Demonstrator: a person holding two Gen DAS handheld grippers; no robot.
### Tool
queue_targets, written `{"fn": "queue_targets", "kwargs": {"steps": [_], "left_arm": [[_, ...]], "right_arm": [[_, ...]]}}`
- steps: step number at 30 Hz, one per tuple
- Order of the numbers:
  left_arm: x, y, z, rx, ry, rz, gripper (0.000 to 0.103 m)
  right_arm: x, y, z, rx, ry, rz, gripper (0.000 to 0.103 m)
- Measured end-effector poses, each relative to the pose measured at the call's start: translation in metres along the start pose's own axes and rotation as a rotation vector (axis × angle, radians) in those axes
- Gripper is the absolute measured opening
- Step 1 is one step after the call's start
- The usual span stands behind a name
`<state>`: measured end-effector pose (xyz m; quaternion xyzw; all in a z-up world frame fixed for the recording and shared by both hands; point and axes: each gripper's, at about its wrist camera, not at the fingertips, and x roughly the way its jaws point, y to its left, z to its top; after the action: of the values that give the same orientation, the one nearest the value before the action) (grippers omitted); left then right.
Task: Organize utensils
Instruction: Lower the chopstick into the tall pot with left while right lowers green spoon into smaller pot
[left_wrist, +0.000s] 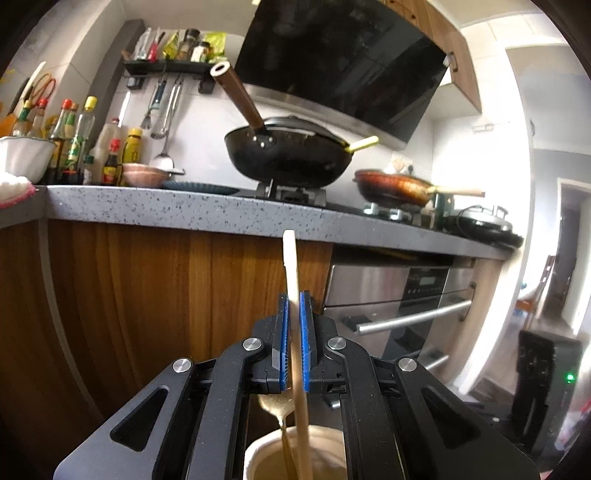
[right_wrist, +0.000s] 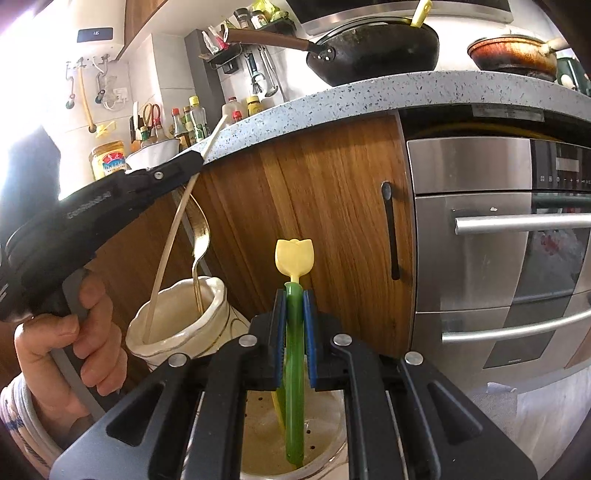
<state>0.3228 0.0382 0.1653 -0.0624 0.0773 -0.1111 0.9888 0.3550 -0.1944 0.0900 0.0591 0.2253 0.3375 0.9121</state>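
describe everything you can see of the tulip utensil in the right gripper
The tulip utensil looks like plastic: a pale yellow tulip-shaped top on a short yellow neck, joined to a translucent green stem handle. It stands nearly upright, tulip end up. The right gripper is shut on the green stem just below the neck, blue pads on either side. Its lower end reaches down into a perforated holder beneath the gripper; whether it touches bottom cannot be told.

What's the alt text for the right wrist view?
The right tool is shut on a green utensil with a yellow tulip tip, lowered into a perforated holder. Left of it, the left tool grips a wooden stick standing in a cream vase.
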Motion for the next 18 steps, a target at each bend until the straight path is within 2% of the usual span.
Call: {"fn": "queue_targets", "kwargs": {"steps": [11,18], "left_arm": [[-0.026,-0.001,-0.020,0.022,-0.004,0.007,0.006],[-0.038,0.003,-0.034,0.022,0.032,0.011,0.006]], "right_arm": [[-0.014,0.007,-0.011,-0.030,-0.008,-0.010,0.009],[-0.020,0.011,-0.018,-0.050,0.017,-0.021,0.009]]}}
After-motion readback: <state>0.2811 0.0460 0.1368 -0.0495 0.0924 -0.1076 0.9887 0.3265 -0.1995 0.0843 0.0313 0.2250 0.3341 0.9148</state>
